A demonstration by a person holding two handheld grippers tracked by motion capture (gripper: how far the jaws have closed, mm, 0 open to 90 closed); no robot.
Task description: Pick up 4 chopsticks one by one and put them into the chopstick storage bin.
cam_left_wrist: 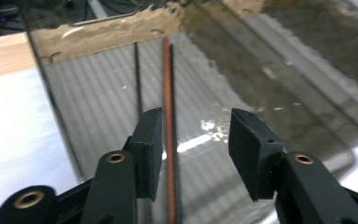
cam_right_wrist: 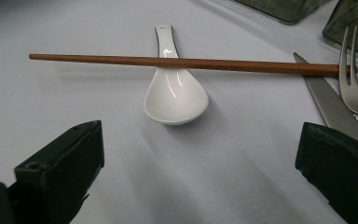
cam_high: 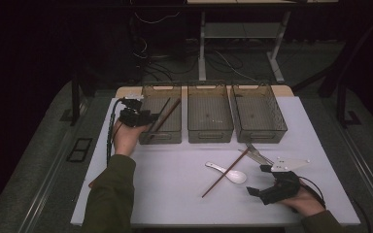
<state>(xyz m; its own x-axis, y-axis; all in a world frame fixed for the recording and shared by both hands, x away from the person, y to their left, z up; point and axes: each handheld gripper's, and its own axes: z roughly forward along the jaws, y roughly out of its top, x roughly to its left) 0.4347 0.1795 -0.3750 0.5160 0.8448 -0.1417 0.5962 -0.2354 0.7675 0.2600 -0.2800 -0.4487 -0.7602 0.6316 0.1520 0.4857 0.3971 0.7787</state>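
Meanwhile, left gripper point(cam_left_wrist: 196, 156) spread over left bin point(cam_high: 161, 137) at table's far-left edge | chopstick point(cam_left_wrist: 168, 140) between jaws, unpinched, runs straight ahead | right gripper point(cam_right_wrist: 200, 175) wide, spoon point(cam_right_wrist: 175, 93) just beyond.

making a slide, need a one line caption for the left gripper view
Left tongs open over the left bin, a brown chopstick resting beside one pad.

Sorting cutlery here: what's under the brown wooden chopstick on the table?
The brown wooden chopstick lies across the white ceramic spoon, covering part of its handle; its far end crosses a steel knife.
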